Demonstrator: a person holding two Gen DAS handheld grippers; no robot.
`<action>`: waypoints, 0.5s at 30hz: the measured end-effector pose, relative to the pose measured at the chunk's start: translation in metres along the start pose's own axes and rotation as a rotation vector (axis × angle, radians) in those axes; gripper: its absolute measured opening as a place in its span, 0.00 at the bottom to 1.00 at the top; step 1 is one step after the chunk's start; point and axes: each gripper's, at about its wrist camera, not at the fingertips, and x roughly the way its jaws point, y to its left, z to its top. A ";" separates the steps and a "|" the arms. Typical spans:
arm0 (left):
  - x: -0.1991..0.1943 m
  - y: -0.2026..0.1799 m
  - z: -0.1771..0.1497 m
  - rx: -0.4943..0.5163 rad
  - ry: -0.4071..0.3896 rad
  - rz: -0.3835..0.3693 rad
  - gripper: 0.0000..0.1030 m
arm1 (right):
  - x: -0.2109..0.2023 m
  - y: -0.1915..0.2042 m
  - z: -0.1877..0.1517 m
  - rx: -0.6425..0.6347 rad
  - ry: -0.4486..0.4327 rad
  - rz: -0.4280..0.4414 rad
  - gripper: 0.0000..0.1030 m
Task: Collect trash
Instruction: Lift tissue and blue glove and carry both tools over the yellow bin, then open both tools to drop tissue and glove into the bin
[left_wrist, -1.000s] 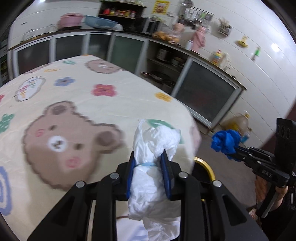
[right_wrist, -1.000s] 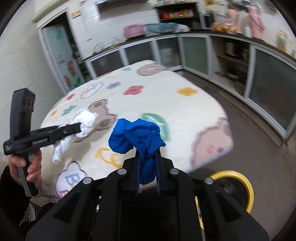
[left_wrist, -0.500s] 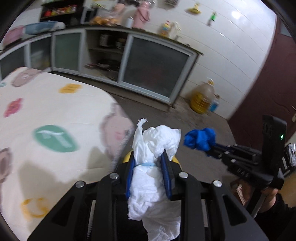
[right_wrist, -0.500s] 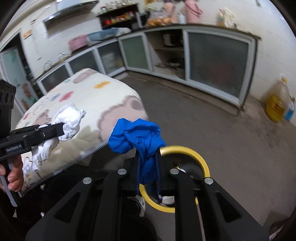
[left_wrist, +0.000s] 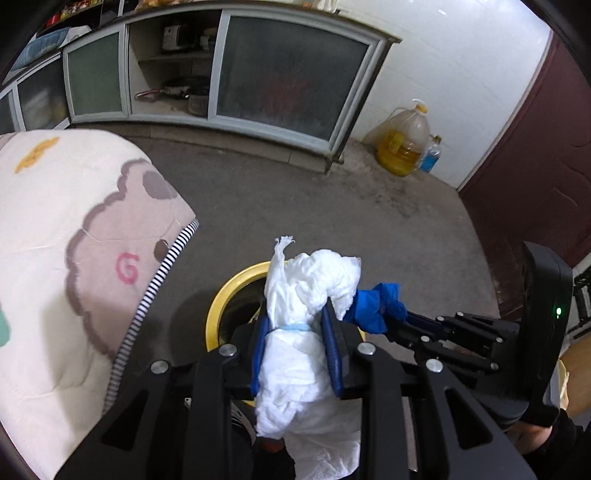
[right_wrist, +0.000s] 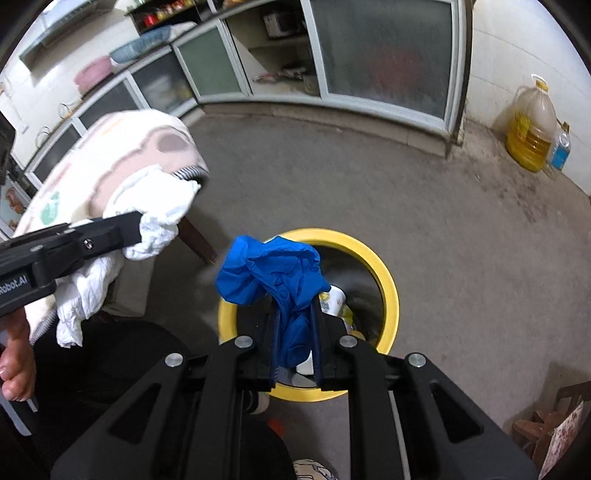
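From the left wrist view, the left gripper (left_wrist: 297, 341) has its jaws clamped on a white crumpled tissue (left_wrist: 308, 295) above the yellow-rimmed bin (left_wrist: 231, 291). From the right wrist view, the right gripper (right_wrist: 295, 345) jaws pinch a blue glove (right_wrist: 269, 273) over that bin (right_wrist: 388, 291), beside the table (right_wrist: 122, 155).

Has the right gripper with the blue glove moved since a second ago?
Yes. The right gripper, shut on the blue glove, has swung off the bear-print tablecloth and down over the yellow-rimmed bin on the floor.
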 end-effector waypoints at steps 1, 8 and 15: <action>0.008 0.002 0.001 -0.010 0.011 0.005 0.24 | 0.008 -0.002 0.001 0.004 0.014 -0.009 0.12; 0.033 0.002 0.005 -0.005 0.058 0.011 0.24 | 0.040 -0.015 0.005 0.043 0.083 -0.019 0.13; 0.035 -0.003 0.011 -0.004 0.044 0.004 0.54 | 0.052 -0.029 0.008 0.097 0.126 -0.016 0.22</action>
